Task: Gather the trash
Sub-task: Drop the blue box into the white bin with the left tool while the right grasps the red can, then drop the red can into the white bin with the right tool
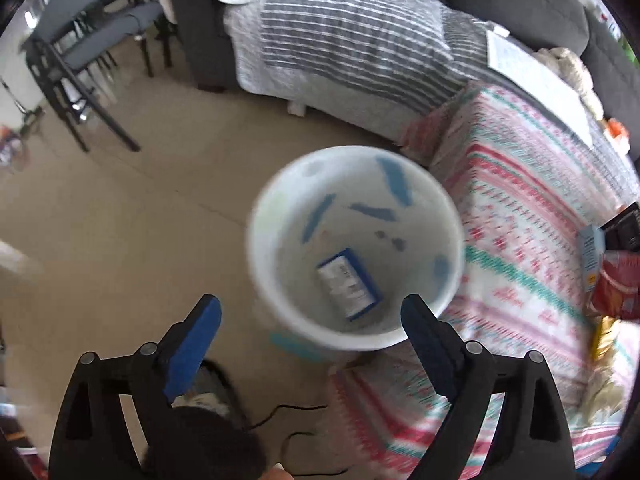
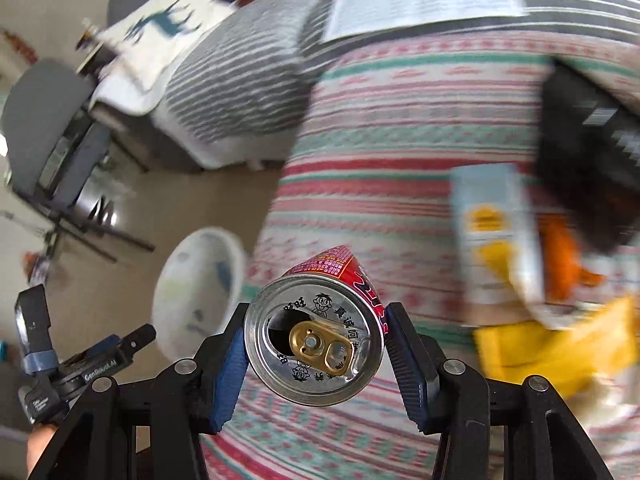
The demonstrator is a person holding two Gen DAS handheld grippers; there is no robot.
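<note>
Right gripper (image 2: 314,354) has the can (image 2: 316,332) clamped, pads pressing on either side of it just below the lid, opened top facing back at the camera and the red body pointing away ahead of the fingertips. Firm-looking hold, though the can sits a touch tilted between the pads.

Left gripper (image 1: 312,320) is spread wide with nothing between its fingers. The bin (image 1: 356,248) stands on the floor directly ahead of and below those fingertips, its near rim between them, and a blue box (image 1: 348,282) lies at the bottom. From the right wrist, the bin (image 2: 200,300) shows off to the left of the fingers, beside the edge of the blanket (image 2: 400,140), so the can is not yet over the opening.

More trash waits to the right of the right fingers: a carton (image 2: 494,236) and a yellow wrapper (image 2: 560,344), heaped near a black box (image 2: 580,140).

Where could this slip? My read: the can is round and smooth and gripped near one end, so a quick swing toward the bin could pivot it in the pads. Let go too early and it lands on the blanket or floor, or clips the rim and bounces off. The light bin may tip if the rim gets knocked. The left gripper hangs right over the mouth, so both could crowd the drop.
</note>
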